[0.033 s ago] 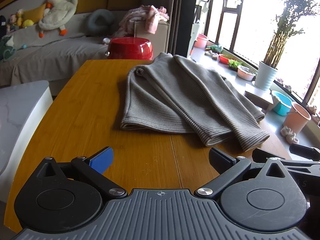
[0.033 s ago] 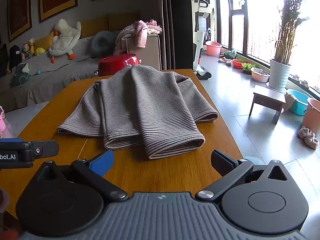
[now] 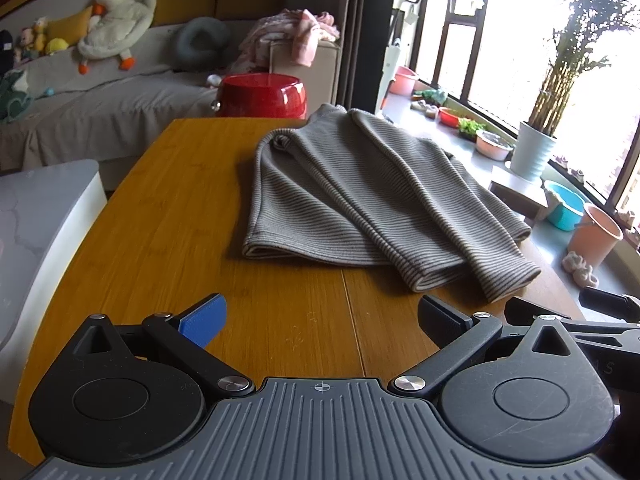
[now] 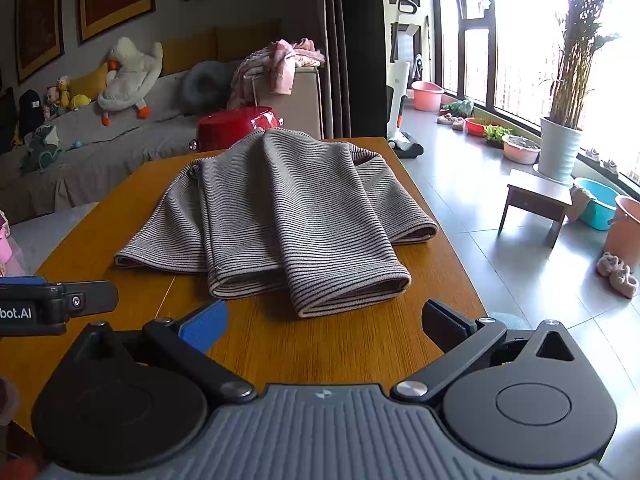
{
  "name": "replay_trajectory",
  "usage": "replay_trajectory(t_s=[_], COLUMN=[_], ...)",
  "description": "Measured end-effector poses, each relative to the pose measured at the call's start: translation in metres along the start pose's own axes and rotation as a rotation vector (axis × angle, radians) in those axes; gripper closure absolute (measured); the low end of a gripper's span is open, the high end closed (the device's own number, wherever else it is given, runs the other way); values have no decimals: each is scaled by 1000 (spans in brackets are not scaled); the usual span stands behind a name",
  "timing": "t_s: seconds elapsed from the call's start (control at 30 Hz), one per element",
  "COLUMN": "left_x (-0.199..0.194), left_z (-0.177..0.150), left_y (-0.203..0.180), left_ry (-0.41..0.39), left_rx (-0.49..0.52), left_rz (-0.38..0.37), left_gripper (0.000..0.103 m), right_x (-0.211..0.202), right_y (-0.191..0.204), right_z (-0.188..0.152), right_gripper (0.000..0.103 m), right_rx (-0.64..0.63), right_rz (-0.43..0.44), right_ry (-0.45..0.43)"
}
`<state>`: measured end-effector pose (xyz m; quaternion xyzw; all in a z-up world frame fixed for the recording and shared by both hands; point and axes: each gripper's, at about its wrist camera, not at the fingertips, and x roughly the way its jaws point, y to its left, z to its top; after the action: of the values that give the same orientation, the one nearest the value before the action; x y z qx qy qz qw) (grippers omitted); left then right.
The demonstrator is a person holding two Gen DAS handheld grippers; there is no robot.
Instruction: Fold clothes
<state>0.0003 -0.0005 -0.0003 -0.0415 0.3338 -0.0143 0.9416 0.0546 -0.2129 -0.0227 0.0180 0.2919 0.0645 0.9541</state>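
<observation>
The striped sweater (image 4: 288,216) lies on the wooden table (image 3: 168,216), toward its far and window-side edges, both sleeves already laid inward over the body with cuffs pointing at the near edge. The sleeve step looks finished; next seems to be lifting the hem end and doubling it over toward the collar. Both the left gripper (image 3: 320,316) and right gripper (image 4: 324,320) hover spread wide and empty above the near edge, short of the cuffs.
</observation>
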Motion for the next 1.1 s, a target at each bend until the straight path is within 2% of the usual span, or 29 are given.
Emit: replay_trajectory(t_s=[0.2, 0.27, 0.37, 1.1], left_x=[5, 16, 11, 13], left_z=[-12, -6, -1, -4], left_y=[2, 8, 4, 3], left_ry=[18, 59, 68, 82], left_rx=[-9, -27, -19, -19], left_rz=[10, 3, 13, 16], left_gripper=[0, 0, 0, 0], right_x=[4, 5, 7, 7], right_y=[-1, 2, 4, -3], right_z=[0, -1, 2, 2], right_gripper=[0, 0, 0, 0], right_rx=[6, -3, -8, 9], right_rz=[9, 5, 3, 10], right_ry=[44, 47, 60, 64])
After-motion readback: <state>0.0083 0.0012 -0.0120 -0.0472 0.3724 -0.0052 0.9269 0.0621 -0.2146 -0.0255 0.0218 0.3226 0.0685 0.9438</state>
